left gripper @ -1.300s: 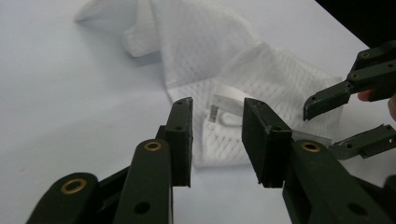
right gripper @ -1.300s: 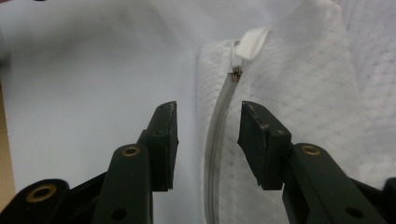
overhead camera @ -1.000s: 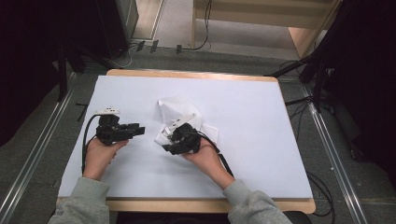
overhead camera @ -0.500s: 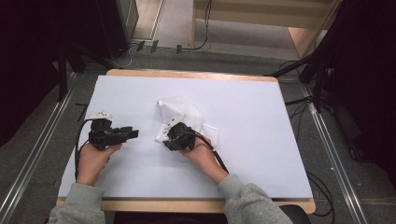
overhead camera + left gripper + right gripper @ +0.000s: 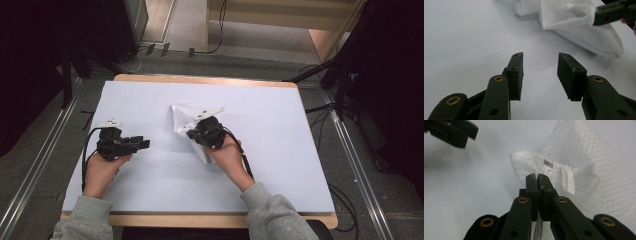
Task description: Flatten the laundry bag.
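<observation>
One white mesh bag lies near the middle of the counter, which is covered with a pale sheet. The right tool sits at the bag's near edge, and its jaws have just been closing: in the right gripper view they are pinched tight on a fold of the bag's rim, just beside a white ribbon loop and a small grey tag. The fold pulls up a little from the counter at that spot.

The left tool lies well to the left of the bag, apart from it, pointing toward it. In the left gripper view its jaws stand open with bare counter between them, and the bag lies beyond their tips.

The right hand and its tool cover the bag's near part in the high view, so its full outline is hard to make out. The left gripper view cuts off the bag's far end at the top.

Count: one bag, two tools, two hands.
</observation>
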`<act>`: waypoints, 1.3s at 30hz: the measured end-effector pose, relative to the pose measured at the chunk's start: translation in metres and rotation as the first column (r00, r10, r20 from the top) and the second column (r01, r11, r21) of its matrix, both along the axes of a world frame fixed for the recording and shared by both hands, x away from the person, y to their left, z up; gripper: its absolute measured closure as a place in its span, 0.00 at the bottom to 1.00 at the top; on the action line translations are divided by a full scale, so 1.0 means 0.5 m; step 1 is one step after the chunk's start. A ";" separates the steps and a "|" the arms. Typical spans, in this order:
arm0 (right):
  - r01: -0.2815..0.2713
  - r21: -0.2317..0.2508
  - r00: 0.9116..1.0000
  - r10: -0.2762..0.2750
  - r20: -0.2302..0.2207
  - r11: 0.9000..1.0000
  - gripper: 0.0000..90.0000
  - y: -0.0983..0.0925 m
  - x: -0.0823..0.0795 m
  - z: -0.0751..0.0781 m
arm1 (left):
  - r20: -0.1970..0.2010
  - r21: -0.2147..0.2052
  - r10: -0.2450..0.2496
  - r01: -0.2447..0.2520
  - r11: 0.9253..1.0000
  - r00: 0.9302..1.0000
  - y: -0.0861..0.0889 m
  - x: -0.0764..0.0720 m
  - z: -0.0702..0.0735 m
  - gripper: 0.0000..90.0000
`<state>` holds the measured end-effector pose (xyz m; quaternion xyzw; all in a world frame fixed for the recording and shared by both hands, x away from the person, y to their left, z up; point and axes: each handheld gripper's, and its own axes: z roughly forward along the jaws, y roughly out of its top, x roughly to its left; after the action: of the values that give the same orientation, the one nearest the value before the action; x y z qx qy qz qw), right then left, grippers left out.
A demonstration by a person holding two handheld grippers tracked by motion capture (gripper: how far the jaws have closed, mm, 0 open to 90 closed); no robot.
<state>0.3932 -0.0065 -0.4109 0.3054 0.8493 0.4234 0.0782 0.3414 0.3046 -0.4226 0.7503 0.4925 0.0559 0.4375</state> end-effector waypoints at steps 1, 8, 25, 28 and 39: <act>0.017 0.017 1.000 -0.017 0.002 1.000 1.00 -0.013 0.004 0.009 | -0.001 0.001 0.000 0.000 1.000 1.000 -0.001 0.000 0.000 0.64; 0.124 0.077 0.992 -0.125 0.013 0.989 1.00 -0.103 0.030 0.039 | -0.002 0.002 -0.015 0.015 1.000 1.000 -0.010 0.009 -0.001 0.63; 0.372 0.035 0.925 -0.367 -0.096 0.928 0.99 -0.279 0.086 -0.039 | -0.007 0.015 -0.078 0.078 0.997 0.997 -0.049 0.035 -0.004 0.63; 0.400 0.025 0.911 -0.394 -0.119 0.916 0.99 -0.304 0.089 -0.053 | -0.007 0.015 -0.089 0.089 0.996 0.996 -0.056 0.042 -0.004 0.63; 0.416 -0.004 0.896 -0.411 -0.168 0.909 0.92 -0.338 0.084 -0.086 | -0.005 0.013 -0.119 0.119 0.993 0.993 -0.078 0.060 -0.006 0.62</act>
<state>0.4350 -0.1754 -0.4540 0.5139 0.7619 0.3837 0.0908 0.3716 0.2656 -0.4256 0.7813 0.4477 0.0315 0.4339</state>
